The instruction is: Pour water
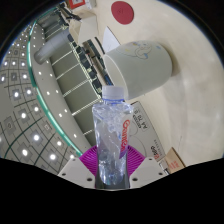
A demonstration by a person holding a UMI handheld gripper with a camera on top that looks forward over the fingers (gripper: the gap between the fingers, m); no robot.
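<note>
A clear plastic water bottle point(111, 135) with a red-and-white label stands up between my fingers, and both magenta pads point(92, 158) press against its sides, so my gripper point(111, 165) is shut on it. The bottle's neck point(115, 93) has no cap that I can see and points at a white cup point(142, 66) just beyond it. The cup appears tilted in this view, its open mouth facing away and its side toward me. The bottle's mouth sits close below the cup's wall.
A white surface point(150, 125) with printed paper and a small box point(172, 158) lies under the cup. A ceiling with rows of lights point(30, 100) fills the side beyond the bottle. A red round sign point(121, 12) shows far off.
</note>
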